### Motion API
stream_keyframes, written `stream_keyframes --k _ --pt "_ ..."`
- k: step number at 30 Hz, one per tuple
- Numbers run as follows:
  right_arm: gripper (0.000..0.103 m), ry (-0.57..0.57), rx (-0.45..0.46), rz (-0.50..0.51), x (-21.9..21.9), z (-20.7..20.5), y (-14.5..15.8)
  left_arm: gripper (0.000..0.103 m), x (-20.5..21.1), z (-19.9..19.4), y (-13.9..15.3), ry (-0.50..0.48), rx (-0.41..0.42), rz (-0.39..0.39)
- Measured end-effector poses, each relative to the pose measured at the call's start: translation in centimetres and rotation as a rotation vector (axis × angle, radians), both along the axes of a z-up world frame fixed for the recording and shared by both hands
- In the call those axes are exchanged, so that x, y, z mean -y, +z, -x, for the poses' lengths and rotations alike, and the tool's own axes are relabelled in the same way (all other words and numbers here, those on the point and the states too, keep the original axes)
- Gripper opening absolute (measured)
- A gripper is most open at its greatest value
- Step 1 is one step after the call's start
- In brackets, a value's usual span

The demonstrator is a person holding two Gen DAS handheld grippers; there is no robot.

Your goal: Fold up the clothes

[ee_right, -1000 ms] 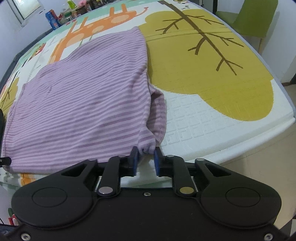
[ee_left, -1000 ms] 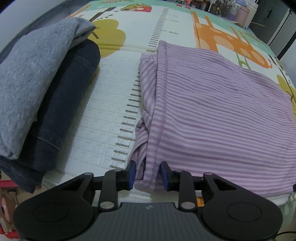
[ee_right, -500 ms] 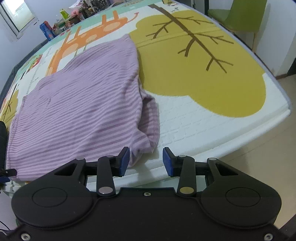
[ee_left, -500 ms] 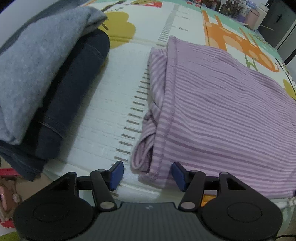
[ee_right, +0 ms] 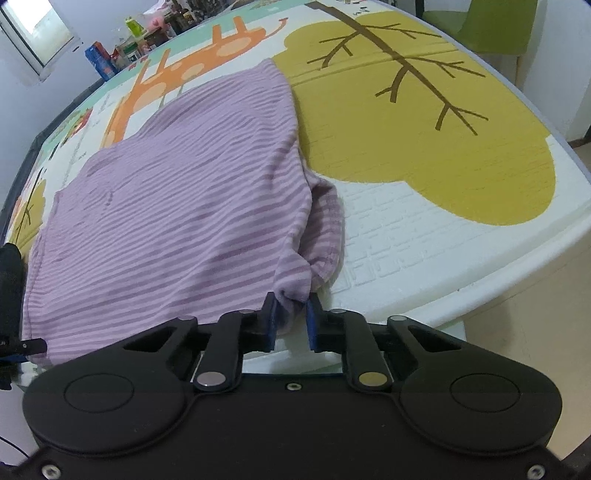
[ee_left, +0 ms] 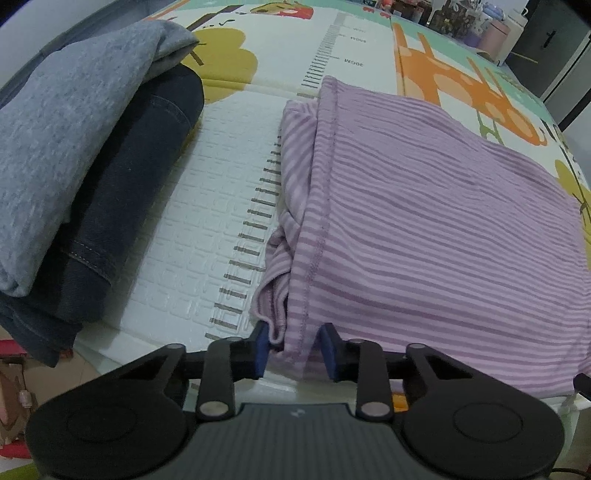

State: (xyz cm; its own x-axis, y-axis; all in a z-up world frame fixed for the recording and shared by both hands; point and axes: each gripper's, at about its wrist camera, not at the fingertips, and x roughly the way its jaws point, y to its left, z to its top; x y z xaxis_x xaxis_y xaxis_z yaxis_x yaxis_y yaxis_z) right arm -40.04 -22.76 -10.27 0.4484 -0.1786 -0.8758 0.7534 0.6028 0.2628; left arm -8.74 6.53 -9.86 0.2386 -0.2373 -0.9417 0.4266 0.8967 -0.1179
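At the mat's (ee_left: 207, 206) near edge, both closing grippers' fingers (ee_left: 260, 345) (ee_right: 270, 317) pinch the striped garment's (ee_left: 424, 229) corners, hiding the hem.

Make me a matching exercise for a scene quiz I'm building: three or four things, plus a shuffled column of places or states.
Things:
1. purple striped shirt
2. grey sweater
3. dark jeans
4. green chair

Places or states:
A. under the grey sweater
B. off the mat, far corner
C. spread on the mat, near corners pinched
D. top of the pile

Pairs: 1-C, 2-D, 3-A, 4-B
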Motion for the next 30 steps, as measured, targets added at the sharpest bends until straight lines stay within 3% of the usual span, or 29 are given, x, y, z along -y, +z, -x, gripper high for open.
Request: stream_keyframes --k 19,23,30 --pt "0.008 -0.122 0.068 0.034 3.8 0.6 0.8 0.026 4.3 -0.2 0.0 -0.059 0.013 0.051" --pt "0.007 -0.121 0.087 0.041 3.9 0.9 1.1 0.016 3.7 0.0 0.2 -0.055 0.009 0.061" --pt "0.006 -0.082 0.149 0.085 3.6 0.9 3.4 0.013 3.2 -0.3 0.9 -0.050 0.005 0.104"
